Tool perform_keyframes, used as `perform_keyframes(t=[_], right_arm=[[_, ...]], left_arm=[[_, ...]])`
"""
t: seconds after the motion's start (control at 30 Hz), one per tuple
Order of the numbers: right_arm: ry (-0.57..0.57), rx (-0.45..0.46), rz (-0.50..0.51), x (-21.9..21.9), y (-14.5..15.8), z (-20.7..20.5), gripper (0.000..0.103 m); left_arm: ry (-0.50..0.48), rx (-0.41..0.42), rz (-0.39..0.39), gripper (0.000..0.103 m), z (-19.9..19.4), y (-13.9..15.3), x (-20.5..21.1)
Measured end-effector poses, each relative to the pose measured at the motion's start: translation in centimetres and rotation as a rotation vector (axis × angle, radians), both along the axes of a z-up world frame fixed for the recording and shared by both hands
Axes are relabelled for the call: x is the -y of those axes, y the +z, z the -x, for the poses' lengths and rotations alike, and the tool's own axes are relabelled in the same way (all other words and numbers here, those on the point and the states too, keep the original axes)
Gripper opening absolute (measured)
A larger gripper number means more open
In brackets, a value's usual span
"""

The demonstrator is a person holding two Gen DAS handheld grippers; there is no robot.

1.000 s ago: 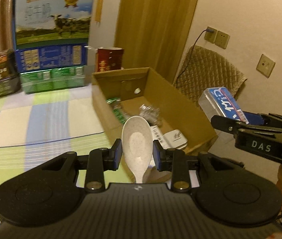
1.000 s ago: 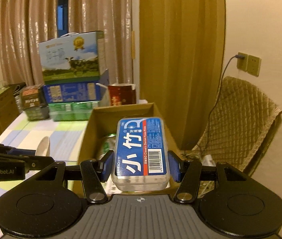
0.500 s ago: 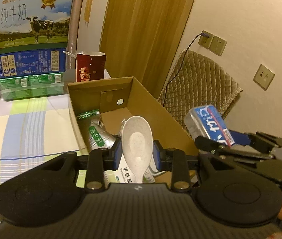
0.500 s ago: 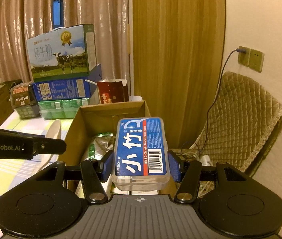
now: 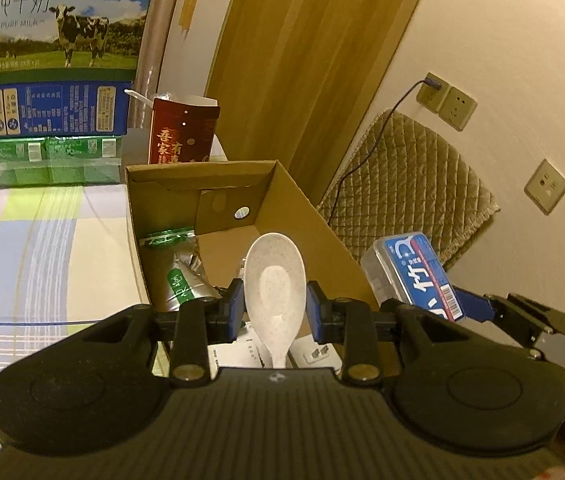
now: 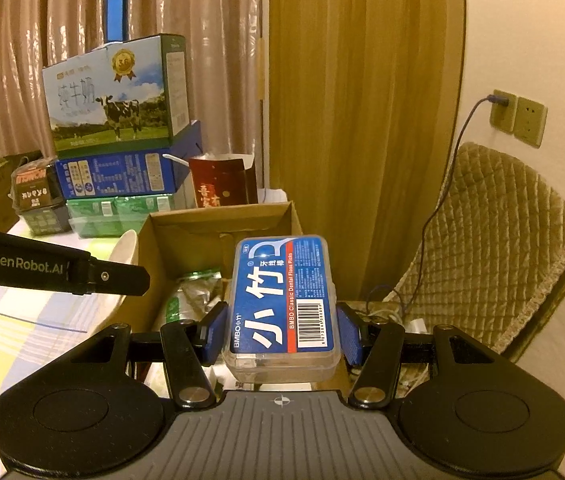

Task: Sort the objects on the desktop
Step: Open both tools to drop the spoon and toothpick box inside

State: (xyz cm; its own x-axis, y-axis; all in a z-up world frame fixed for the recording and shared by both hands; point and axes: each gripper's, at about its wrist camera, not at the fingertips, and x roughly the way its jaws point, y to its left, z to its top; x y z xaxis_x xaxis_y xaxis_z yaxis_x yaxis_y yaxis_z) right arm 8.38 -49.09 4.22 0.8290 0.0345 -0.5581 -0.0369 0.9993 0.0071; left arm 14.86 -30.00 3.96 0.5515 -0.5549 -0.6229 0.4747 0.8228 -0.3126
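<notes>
My left gripper point(image 5: 275, 307) is shut on a white speckled spoon point(image 5: 274, 284), bowl pointing forward, held over the near end of an open cardboard box point(image 5: 310, 216). My right gripper point(image 6: 282, 330) is shut on a clear plastic floss pick box with a blue label point(image 6: 284, 300). In the left wrist view that floss pick box point(image 5: 414, 272) hangs just past the cardboard box's right wall. The right wrist view shows the cardboard box point(image 6: 218, 220) ahead and below, with the spoon's bowl point(image 6: 124, 248) peeking past the left gripper's finger.
Inside the box lie a green and silver foil pouch point(image 5: 180, 276) and white items. Stacked milk cartons point(image 5: 50, 64) and a red paper bag point(image 5: 184, 132) stand behind it on the striped tablecloth point(image 5: 22, 248). A quilted chair point(image 5: 406, 184) stands to the right by the wall.
Both grippers have moved closer to the cardboard box, each keeping its hold. The spoon now hangs over the box's inside, and the floss box has come nearer the box's right wall.
</notes>
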Motion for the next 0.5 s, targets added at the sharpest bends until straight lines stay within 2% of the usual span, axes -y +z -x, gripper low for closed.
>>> perform_keyframes(t=[0.3,0.37,0.5], right_arm=[[0.001,-0.011,0.008,-0.2,-0.4,-1.1,0.053],[0.003,-0.012,0.008,-0.2,-0.4,-1.2,0.053],[0.009,-0.023,0.006,-0.5,-0.8,-1.5,0.053]], left_arm=[[0.033,-0.019,0.019,0.027,-1.9,-0.9,0.0],[0.049,-0.014,0.013,0.033,-2.1,-1.0,-0.5],[0.075,-0.009,-0.004,0.033,-2.1,-1.2,-1.8]])
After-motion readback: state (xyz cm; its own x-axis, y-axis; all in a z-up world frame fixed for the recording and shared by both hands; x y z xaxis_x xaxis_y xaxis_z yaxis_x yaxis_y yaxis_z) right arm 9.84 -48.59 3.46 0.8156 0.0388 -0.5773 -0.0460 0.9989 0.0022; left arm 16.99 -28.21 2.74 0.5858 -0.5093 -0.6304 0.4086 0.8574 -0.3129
